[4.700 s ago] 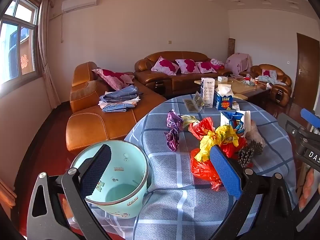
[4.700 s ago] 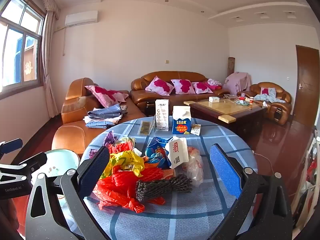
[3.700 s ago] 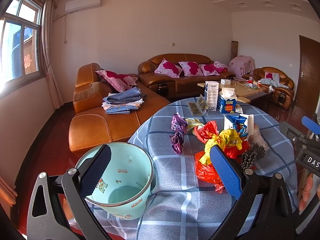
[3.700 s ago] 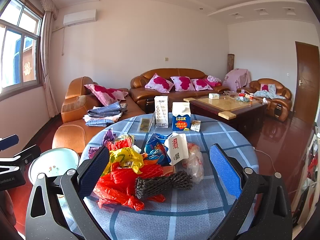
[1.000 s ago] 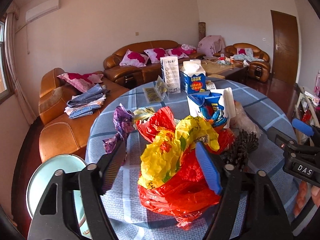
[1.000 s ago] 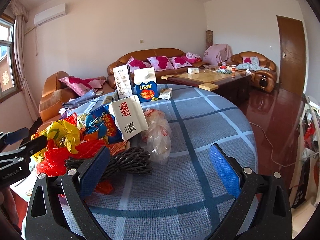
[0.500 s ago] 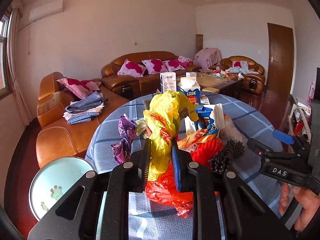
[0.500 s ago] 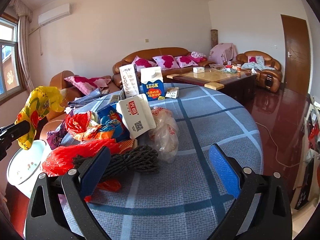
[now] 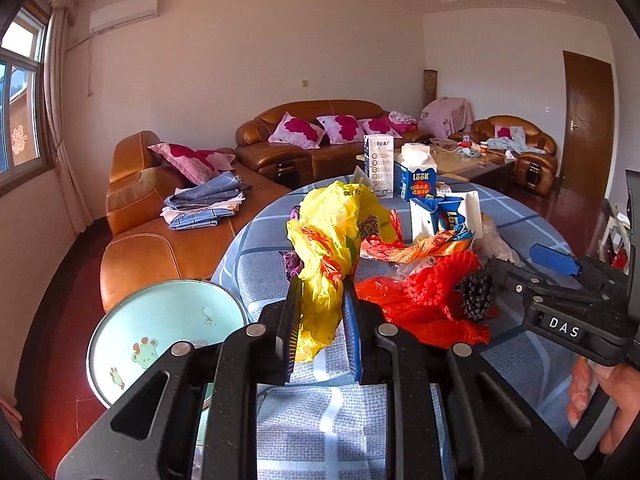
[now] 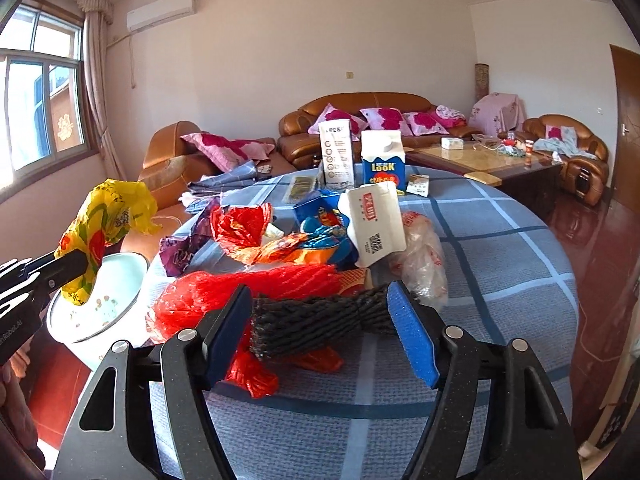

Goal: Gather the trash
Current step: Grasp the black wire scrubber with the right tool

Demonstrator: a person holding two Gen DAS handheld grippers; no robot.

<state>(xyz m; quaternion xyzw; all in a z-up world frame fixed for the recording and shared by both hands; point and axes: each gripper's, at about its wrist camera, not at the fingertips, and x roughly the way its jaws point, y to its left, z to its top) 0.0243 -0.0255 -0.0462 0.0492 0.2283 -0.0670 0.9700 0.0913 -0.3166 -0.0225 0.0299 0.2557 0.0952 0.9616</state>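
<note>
My left gripper (image 9: 320, 320) is shut on a crumpled yellow plastic bag (image 9: 332, 236) and holds it up above the table edge; in the right wrist view the yellow bag (image 10: 106, 216) hangs over the mint-green bin (image 10: 100, 308). The bin (image 9: 160, 332) stands at the table's left side. My right gripper (image 10: 320, 328) is open, its jaws on either side of a black foam net (image 10: 312, 320) that lies on the table. Red plastic bags (image 10: 256, 284), a blue snack bag (image 10: 320, 224), a white carton (image 10: 372, 220) and purple wrappers (image 10: 180, 248) lie heaped behind.
A round table with a blue checked cloth (image 10: 500, 260) holds upright cartons (image 10: 382, 160) at the back. Brown leather sofas (image 9: 160, 216) stand left and behind. A coffee table (image 10: 492, 164) and a door (image 9: 586, 120) are at the right.
My left gripper closed on the yellow bag and lifted it off the heap toward the bin. My right gripper moved in low around the black foam net and its jaws narrowed.
</note>
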